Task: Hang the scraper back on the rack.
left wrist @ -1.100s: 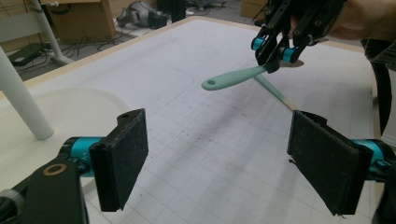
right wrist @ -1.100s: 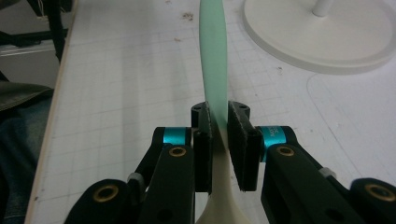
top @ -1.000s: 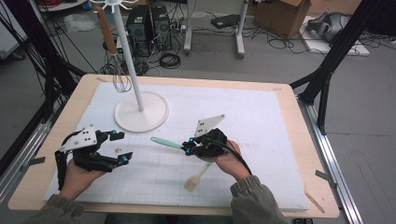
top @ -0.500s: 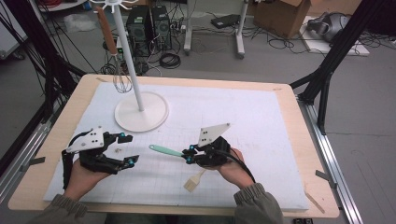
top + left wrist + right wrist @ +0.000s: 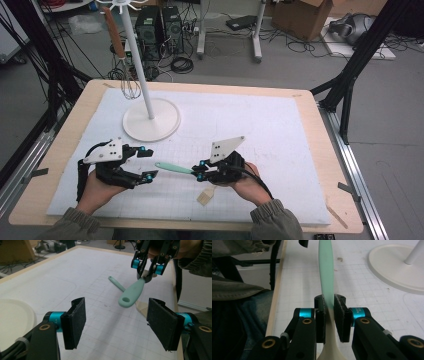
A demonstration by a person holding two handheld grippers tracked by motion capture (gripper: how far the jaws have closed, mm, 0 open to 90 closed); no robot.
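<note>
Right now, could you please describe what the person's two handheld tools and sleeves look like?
Both the left tool and the right tool are black jointed frames with teal collars and brass-coloured rivets. Their fingers end in flat black foam-like pads. Each carries a pale grey three-cornered plate with small holes, and black cables trail back. The sleeves are olive-green with ribbed cuffs.

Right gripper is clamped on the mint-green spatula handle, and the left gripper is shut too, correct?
Not quite. The right gripper is clamped on the mint-green spatula handle, but the left gripper is open: the left gripper view shows its jaws spread wide with nothing between them.
</note>
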